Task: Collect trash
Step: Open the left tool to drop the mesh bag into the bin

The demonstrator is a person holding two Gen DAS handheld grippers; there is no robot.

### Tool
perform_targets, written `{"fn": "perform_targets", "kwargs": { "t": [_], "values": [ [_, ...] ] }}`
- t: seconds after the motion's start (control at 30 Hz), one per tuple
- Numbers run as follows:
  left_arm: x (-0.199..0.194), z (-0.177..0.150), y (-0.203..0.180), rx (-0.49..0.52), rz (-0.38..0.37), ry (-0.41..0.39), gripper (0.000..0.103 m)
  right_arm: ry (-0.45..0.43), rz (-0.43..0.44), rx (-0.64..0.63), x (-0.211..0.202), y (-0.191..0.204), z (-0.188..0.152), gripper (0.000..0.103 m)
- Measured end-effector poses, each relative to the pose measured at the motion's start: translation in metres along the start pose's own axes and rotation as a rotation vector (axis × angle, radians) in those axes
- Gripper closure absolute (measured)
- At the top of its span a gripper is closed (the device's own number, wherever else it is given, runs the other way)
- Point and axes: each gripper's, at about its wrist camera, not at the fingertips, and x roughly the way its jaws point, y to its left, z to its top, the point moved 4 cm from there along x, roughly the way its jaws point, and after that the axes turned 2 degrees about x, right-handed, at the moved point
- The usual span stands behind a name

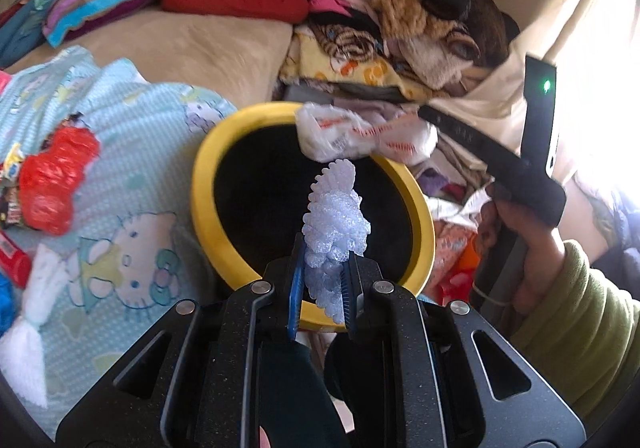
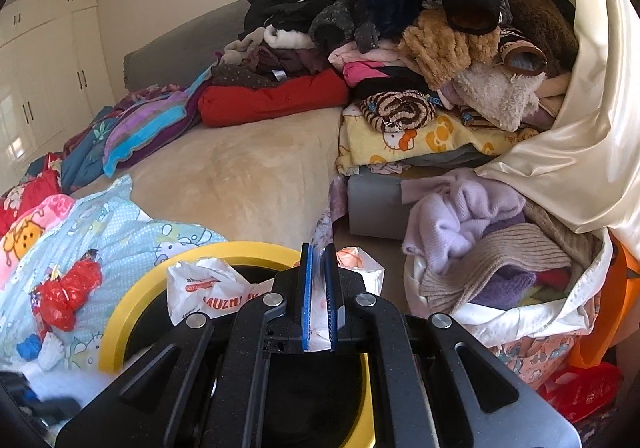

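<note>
We take the yellow-rimmed bin [image 1: 208, 168] on the bed as our landmark. In the left wrist view our left claw [image 1: 322, 280] is clamped on a piece of pale blue-white foam wrap [image 1: 334, 220], which stands up between the blue pads over the bin's dark mouth. Beyond it, at the bin's far rim, our right claw [image 1: 430, 116] reaches in from the right side, held by a hand [image 1: 520, 244] in a green sleeve [image 1: 584, 332]; a white plastic bag with red print [image 1: 360, 136] hangs at its tip, just above the rim.

The right wrist view shows what that one cannot: the right claw [image 2: 319, 288] seen from behind, its jaws pressed together on a thin fold of the white plastic bag [image 2: 208, 288], with the rest of the bag spilling to the left over the bin's [image 2: 132, 308] opening. The foam wrap does not appear here.

Left of the bin, on the light blue cartoon-print blanket [image 1: 132, 152], lies a crumpled red plastic bag [image 1: 56, 184] beside some small wrappers, seen in both views. Only the right wrist view shows, to the right of the bin, an open bag stuffed with lilac and beige knitwear [image 2: 480, 240]. Behind the bin in both views a heap of clothes [image 2: 420, 28] rises on the far side of the bed [image 2: 248, 168].
</note>
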Motion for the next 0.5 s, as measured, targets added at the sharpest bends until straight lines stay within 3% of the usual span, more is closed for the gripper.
{"fn": "perform_targets", "kwargs": {
  "t": [0.1, 0.17, 0.2, 0.23, 0.3, 0.37, 0.5],
  "values": [
    [0.007, -0.003, -0.003, 0.006, -0.018, 0.020, 0.089, -0.005, 0.027, 0.016, 0.000, 0.002, 0.001, 0.091],
    [0.011, -0.004, 0.000, -0.008, -0.012, 0.029, 0.062, 0.001, 0.039, 0.031, 0.001, 0.001, 0.001, 0.080],
    [0.011, -0.004, 0.004, -0.028, -0.012, 0.025, 0.043, 0.005, 0.045, 0.038, 0.001, 0.001, 0.001, 0.063],
    [0.011, -0.004, 0.005, -0.043, -0.021, 0.018, 0.039, 0.002, 0.053, 0.050, 0.001, 0.001, 0.001, 0.052],
    [0.008, -0.003, 0.009, -0.067, -0.031, 0.002, 0.035, -0.001, 0.056, 0.055, 0.000, 0.002, 0.000, 0.052],
    [0.001, -0.001, 0.015, -0.082, -0.007, -0.034, 0.013, 0.003, 0.064, 0.053, 0.000, 0.004, 0.000, 0.049],
    [-0.016, 0.004, 0.028, -0.121, 0.034, -0.100, 0.011, -0.003, 0.089, 0.058, -0.005, 0.011, 0.001, 0.042]
  ]
}}
